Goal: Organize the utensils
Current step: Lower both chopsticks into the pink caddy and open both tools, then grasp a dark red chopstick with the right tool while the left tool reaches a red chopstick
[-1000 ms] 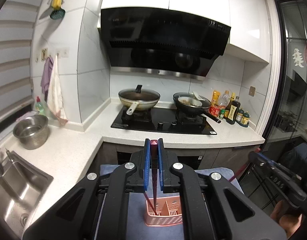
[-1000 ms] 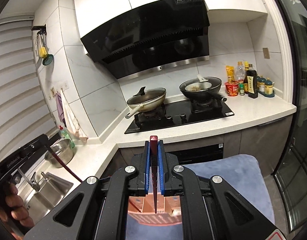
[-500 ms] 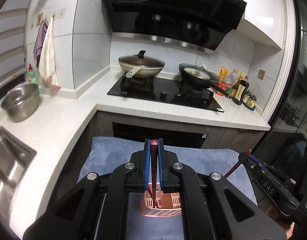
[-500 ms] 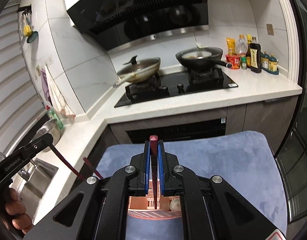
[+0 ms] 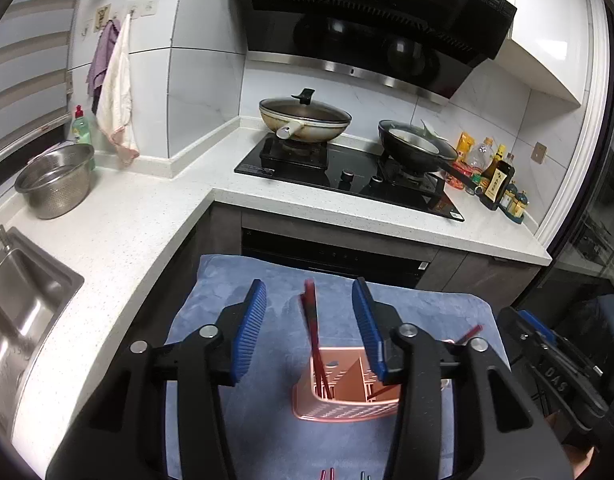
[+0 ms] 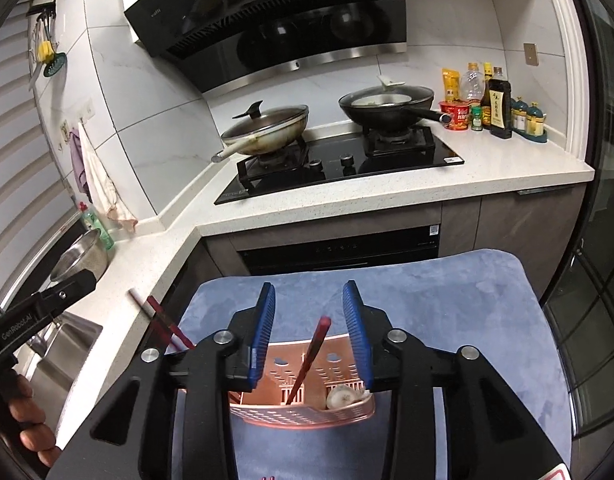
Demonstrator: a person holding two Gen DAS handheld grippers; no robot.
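The red chopstick in the left view stands free between the spread blue pads, touching neither, its lower end already down in the pink utensil basket. To finish this release well, I would let the jaws widen fully before lifting away, and draw each gripper straight back along its own line so a pad does not catch the stick and tip it out.

The left gripper has its jaws opening, with that chopstick in the gap but not pressed. The right gripper is likewise opening; its red chopstick leans in the gap, clear of both pads, tip inside the same basket, just below and ahead of the fingers. A pale round item sits in the compartment to the right of it.

The basket rests on a blue cloth, with the kitchen counter and stove well beyond the fingertips.
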